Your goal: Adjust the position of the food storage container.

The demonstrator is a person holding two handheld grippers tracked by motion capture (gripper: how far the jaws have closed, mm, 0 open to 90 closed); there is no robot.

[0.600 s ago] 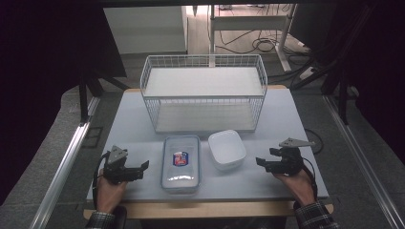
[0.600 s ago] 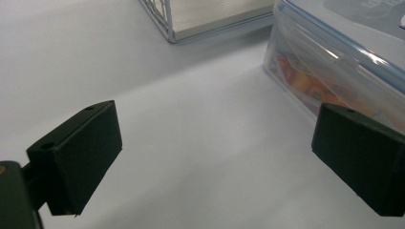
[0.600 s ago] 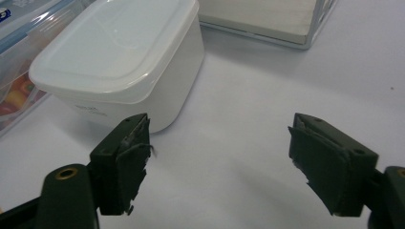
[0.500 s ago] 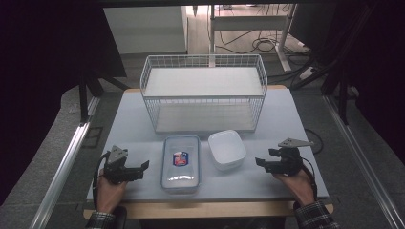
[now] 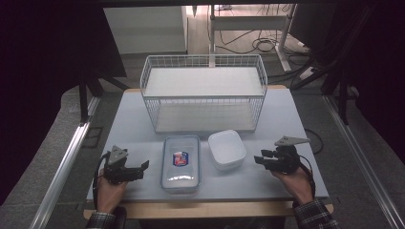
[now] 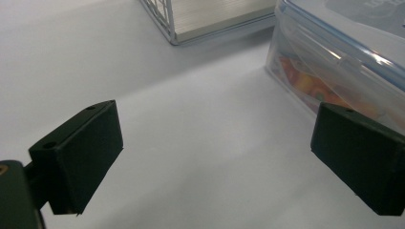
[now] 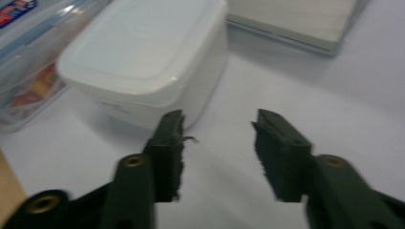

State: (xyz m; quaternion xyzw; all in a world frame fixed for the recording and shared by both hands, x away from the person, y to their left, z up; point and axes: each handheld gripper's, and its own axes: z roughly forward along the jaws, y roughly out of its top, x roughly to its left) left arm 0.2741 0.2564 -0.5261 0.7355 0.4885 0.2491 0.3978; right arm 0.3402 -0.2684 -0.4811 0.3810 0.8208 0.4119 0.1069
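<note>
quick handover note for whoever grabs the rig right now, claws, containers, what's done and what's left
Left claw: open, holding nothing, low over the table just left of the clear lidded container.
Right claw: open, holding nothing, just right of the white tub, not touching it.
Things: both containers sit side by side on the table in front of the wire basket; the clear one has its lid on and colourful contents inside.
Done: nothing gripped or moved that the pictures show.
Left: likely close each claw on its nearer container and carry on, possibly toward the basket.
</note>
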